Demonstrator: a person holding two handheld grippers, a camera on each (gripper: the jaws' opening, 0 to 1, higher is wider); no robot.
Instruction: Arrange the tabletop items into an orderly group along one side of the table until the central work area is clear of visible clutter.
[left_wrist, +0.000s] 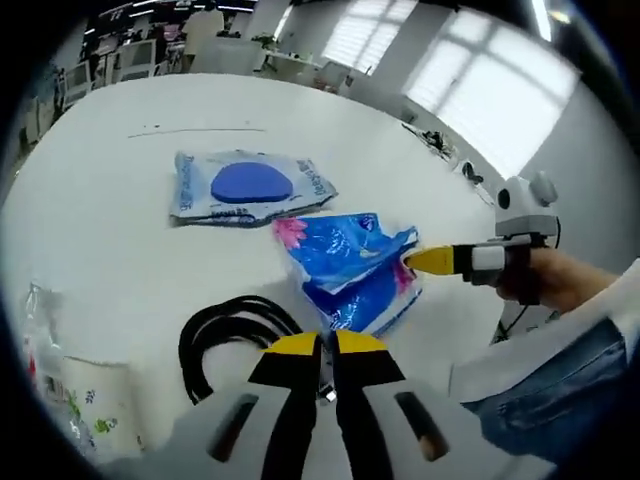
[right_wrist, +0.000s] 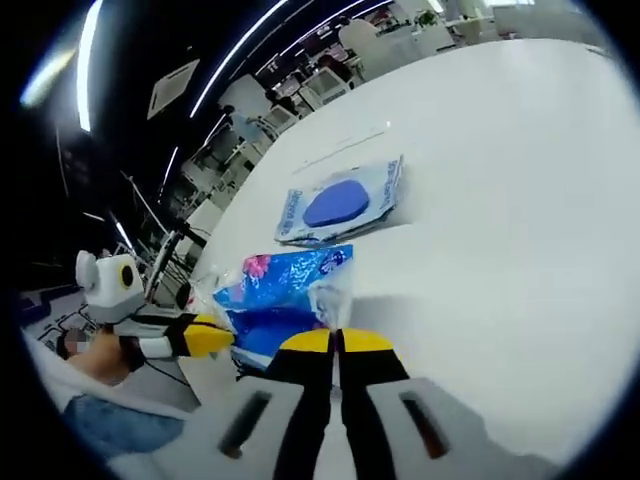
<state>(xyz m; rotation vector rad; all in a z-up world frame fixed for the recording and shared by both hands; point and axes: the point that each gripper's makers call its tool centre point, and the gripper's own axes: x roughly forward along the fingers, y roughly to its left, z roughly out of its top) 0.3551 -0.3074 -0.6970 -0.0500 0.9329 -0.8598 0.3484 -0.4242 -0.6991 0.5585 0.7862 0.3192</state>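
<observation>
Pinching the near edge of the crinkly blue packet (right_wrist: 285, 295), the right gripper (right_wrist: 336, 342) has its yellow-tipped jaws pressed together on the wrapper. The left gripper (left_wrist: 327, 344) has its jaws closed too, tips almost meeting just above the table (left_wrist: 100, 230); whether they hold a fold of the packet I cannot tell. Just beside it lies a coiled black cable (left_wrist: 230, 335), and towards the table's left edge stands a clear bag with a printed cup (left_wrist: 70, 390). Farther in, near the middle of the table, lies a flat pouch with a blue oval (left_wrist: 245, 187). The risk, I'd judge, is the thin film slipping or tearing if pulled from one edge, or the packet dragging the cable along.
</observation>
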